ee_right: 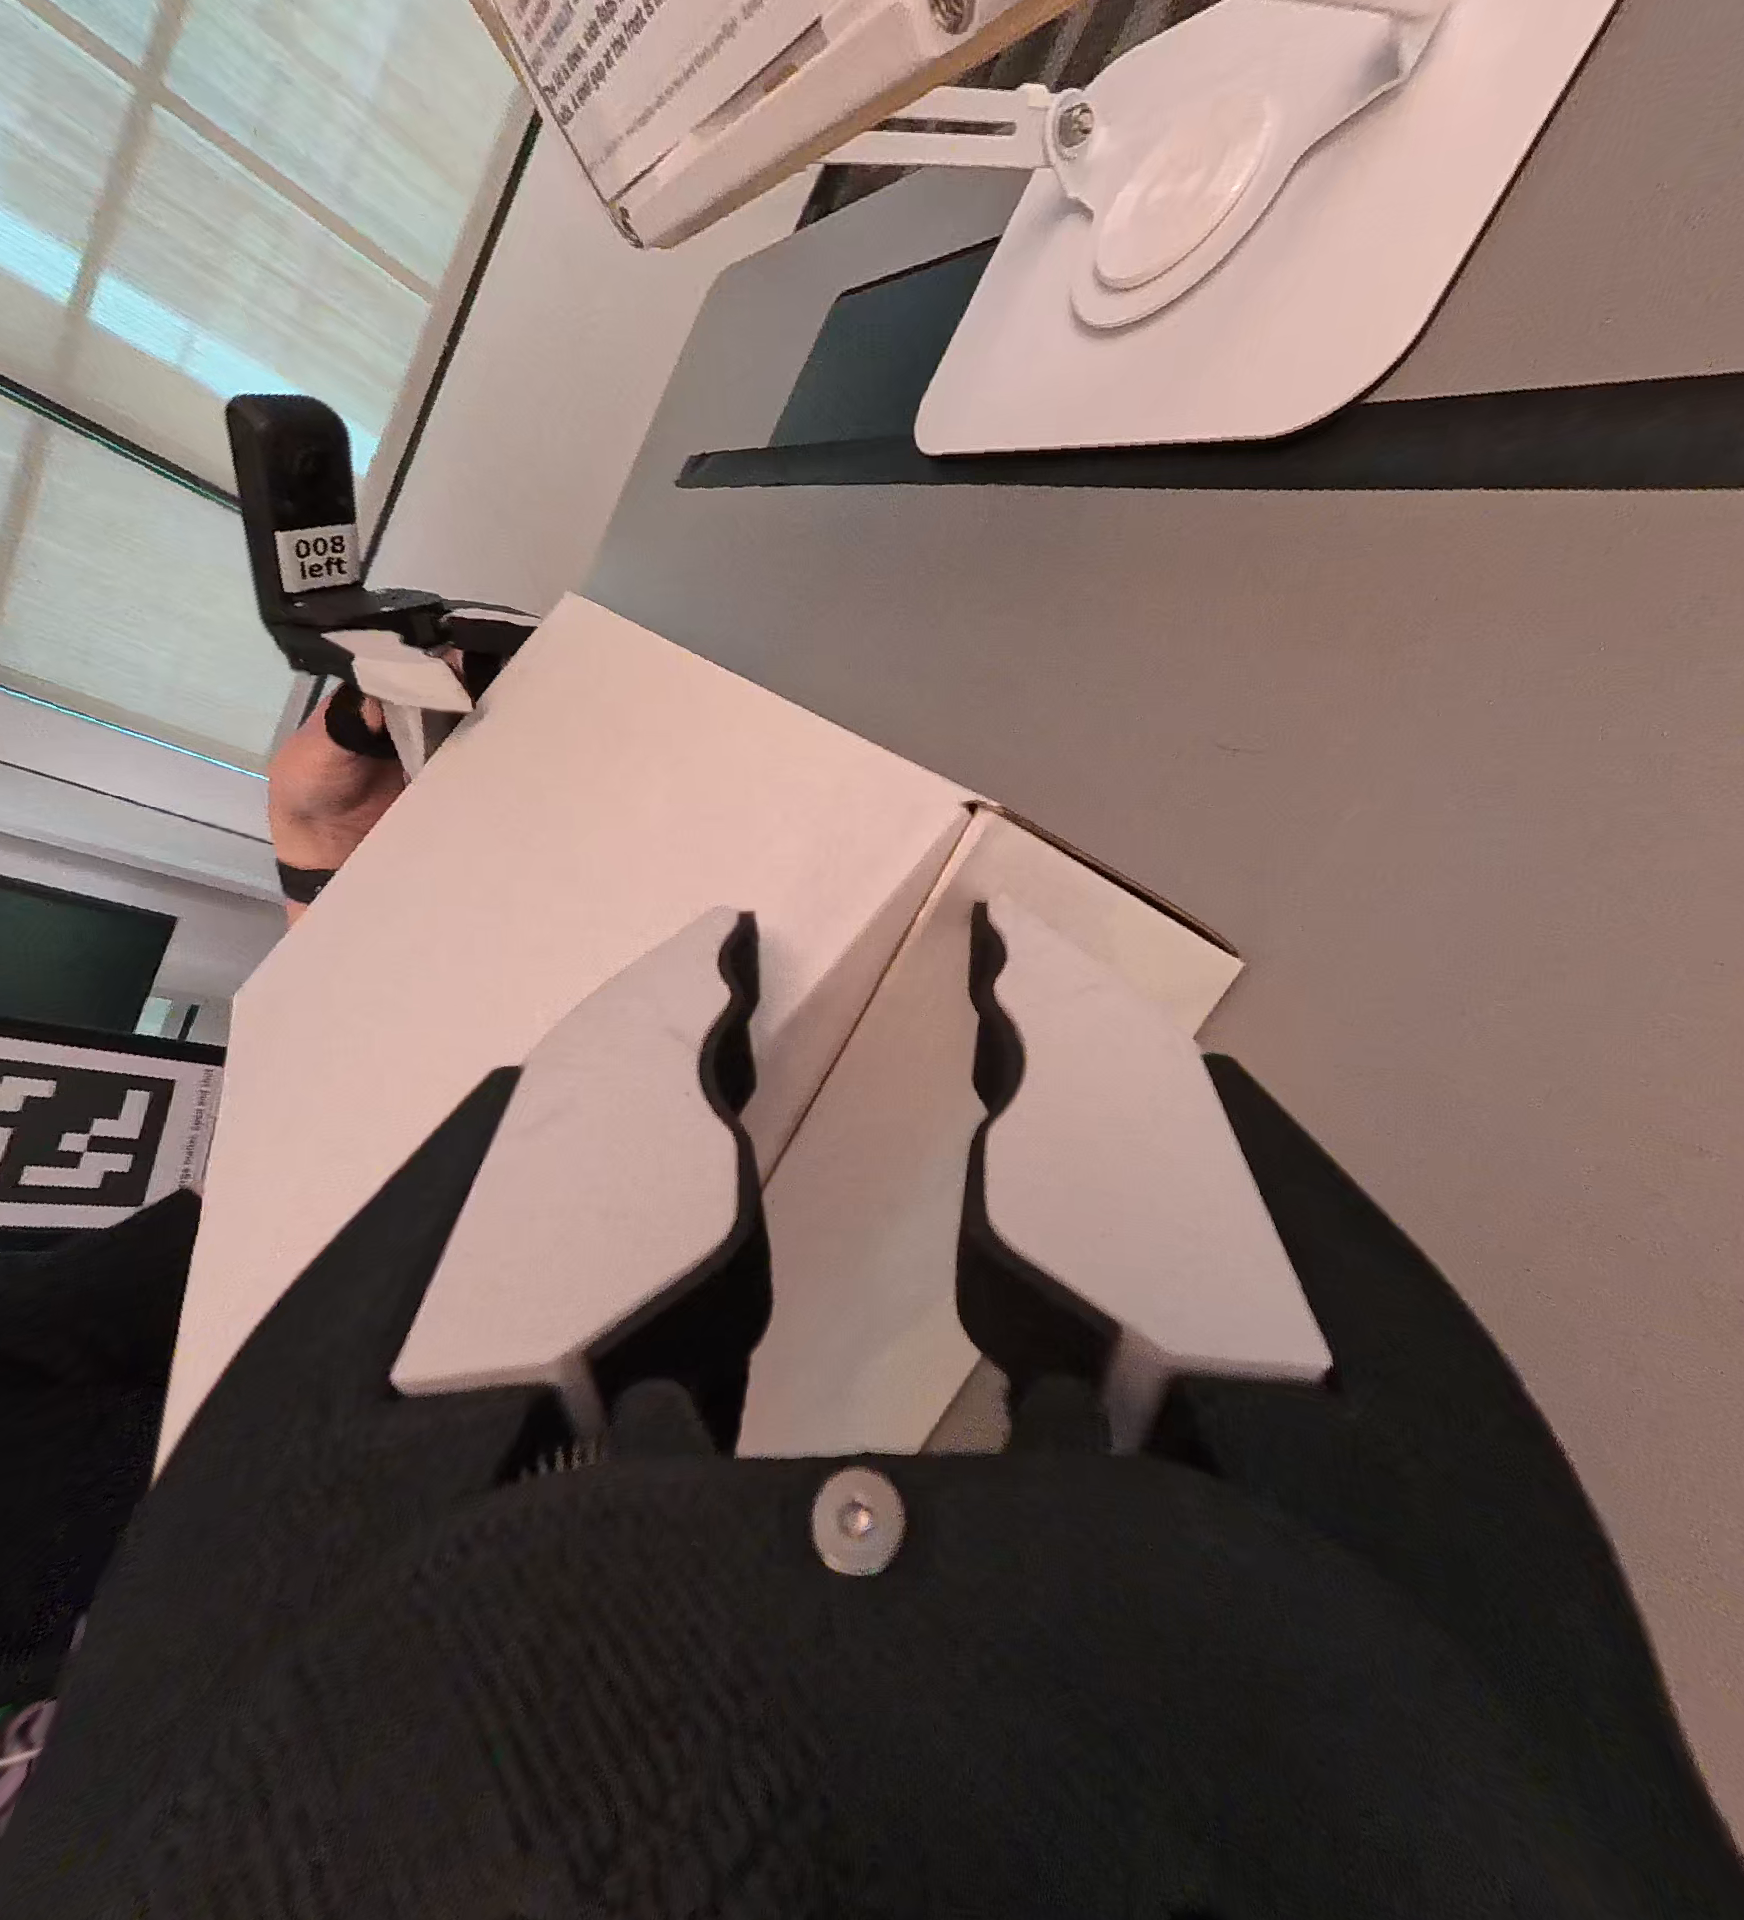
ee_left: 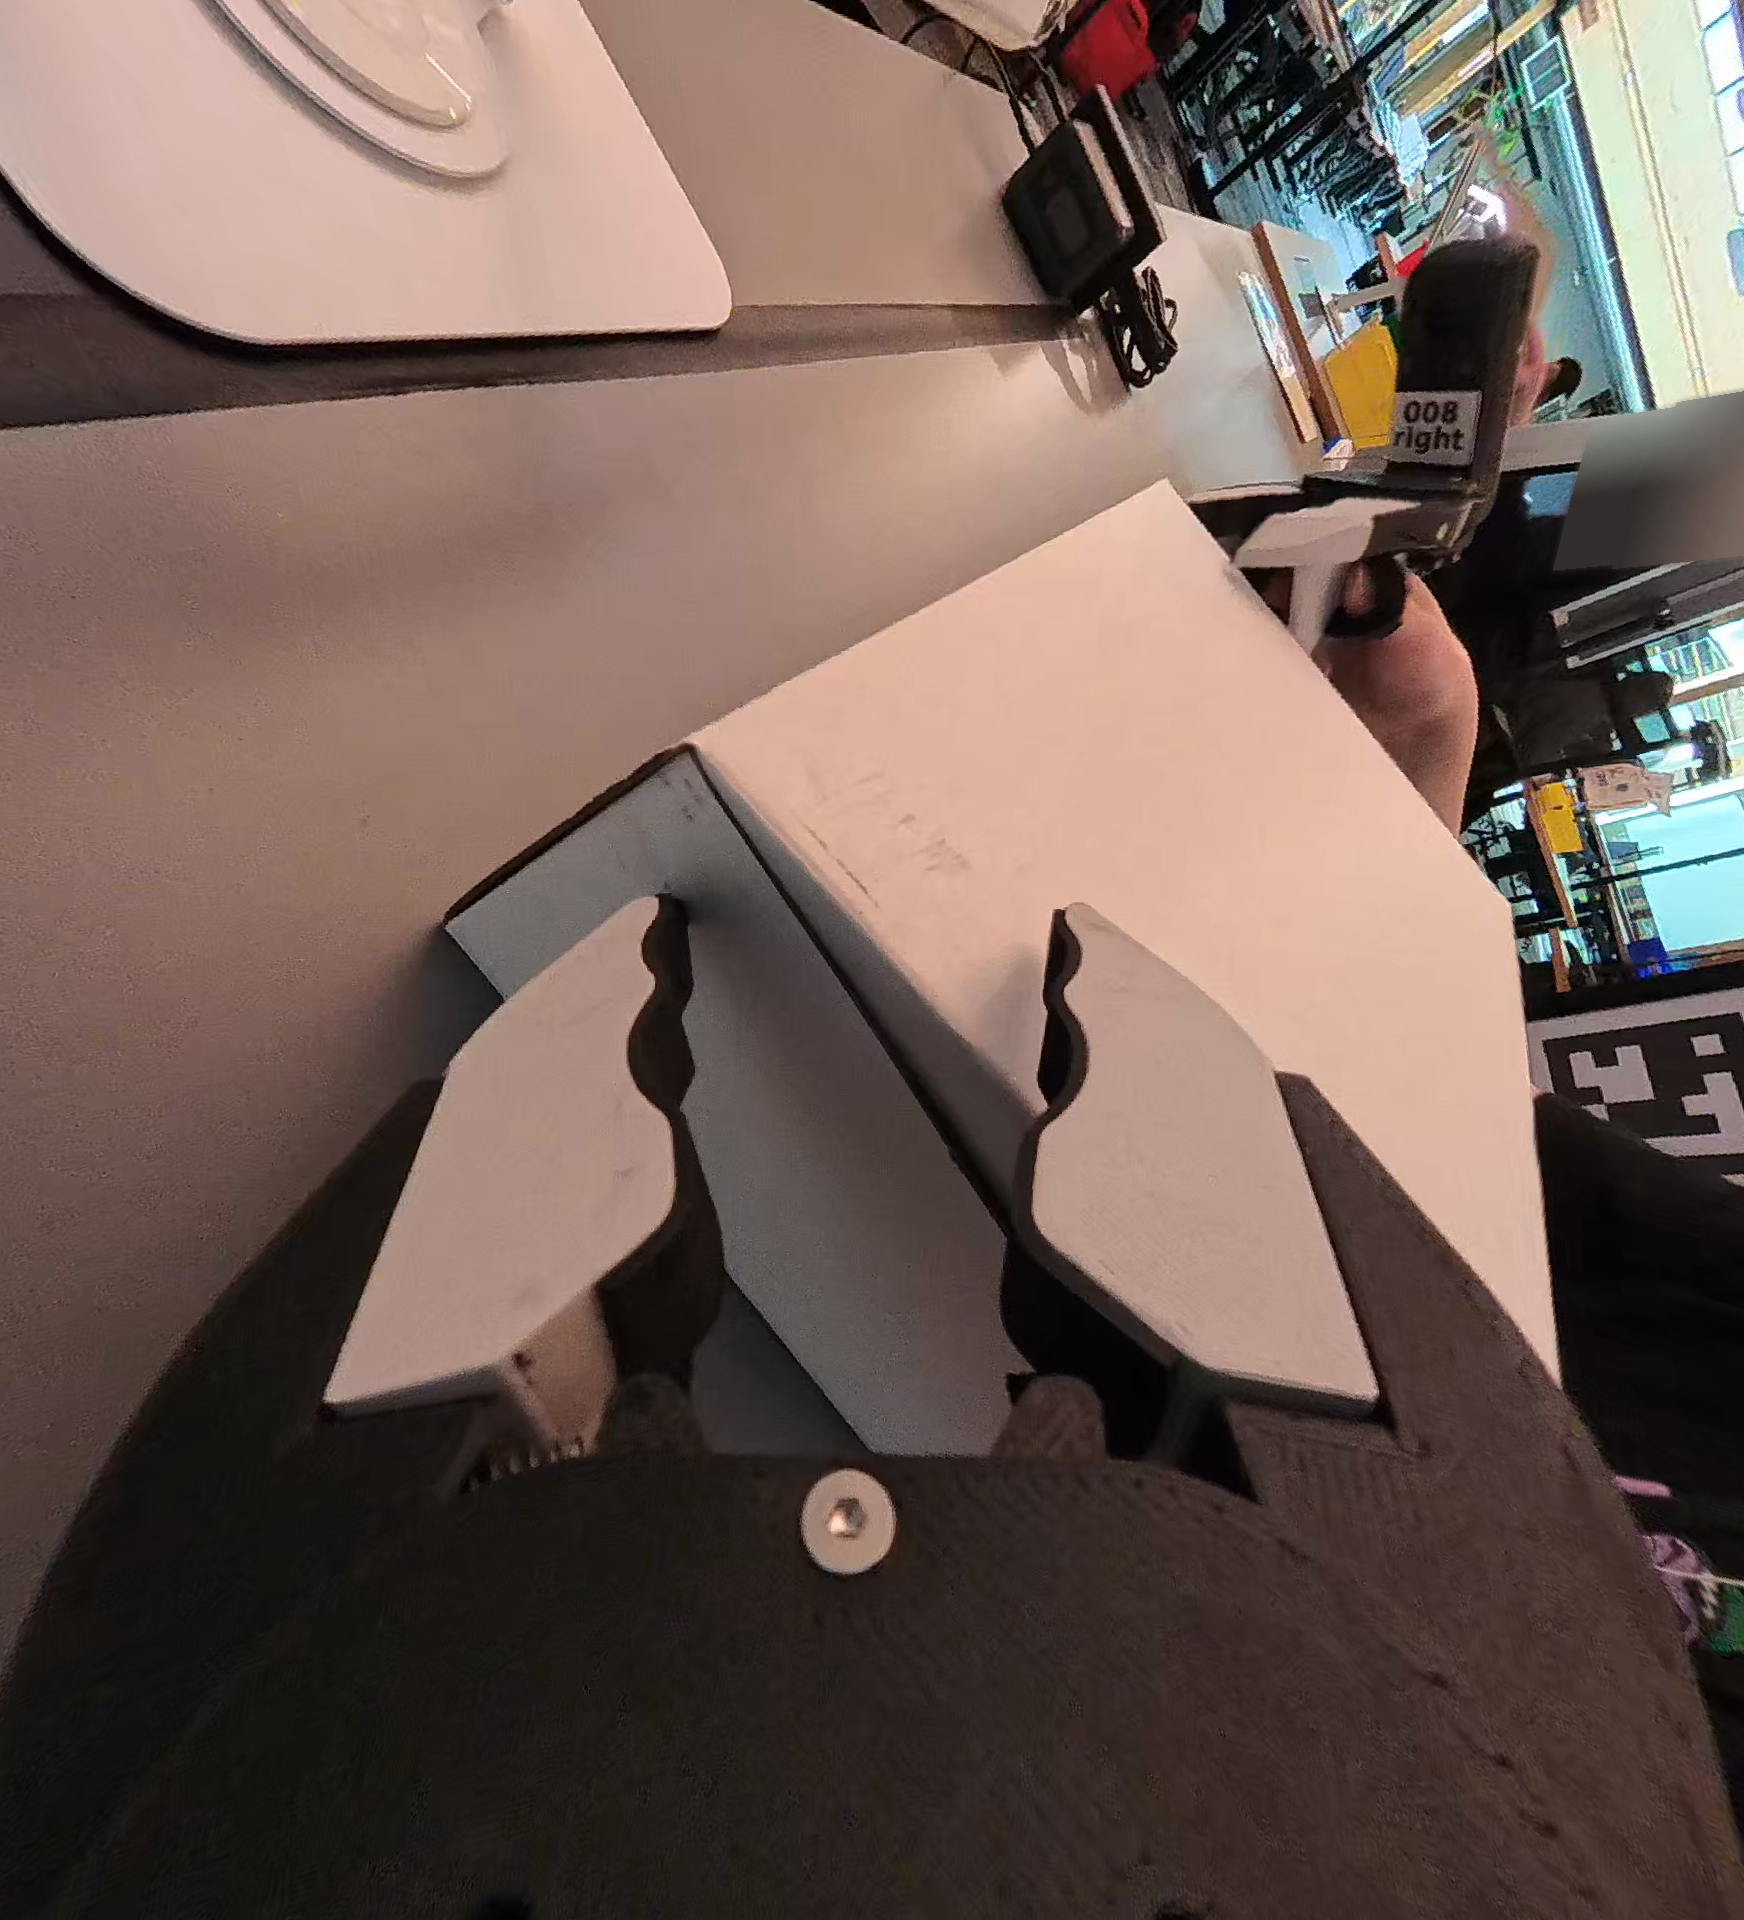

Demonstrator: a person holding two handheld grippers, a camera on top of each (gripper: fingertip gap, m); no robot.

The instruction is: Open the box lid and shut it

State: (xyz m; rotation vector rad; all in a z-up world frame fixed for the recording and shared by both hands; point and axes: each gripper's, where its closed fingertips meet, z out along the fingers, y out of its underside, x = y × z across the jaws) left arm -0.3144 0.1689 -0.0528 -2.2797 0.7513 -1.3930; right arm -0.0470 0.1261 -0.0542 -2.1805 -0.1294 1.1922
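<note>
One plain white rectangular cardboard box (ee_left: 1107, 831), lid (ee_right: 577, 852) lifted slightly, lies on grey table (ee_left: 224, 727) w/ two grippers at opposite box ends: left gripper (ee_left: 863, 925) & right gripper (ee_right: 863, 920) both spread, straddling lid edge.

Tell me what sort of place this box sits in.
Probably a workshop or lab with desks. The white box sits on a grey table beside a white monitor stand; black metal racks and large windows fill the background, and a printed square marker stands nearby.
</note>
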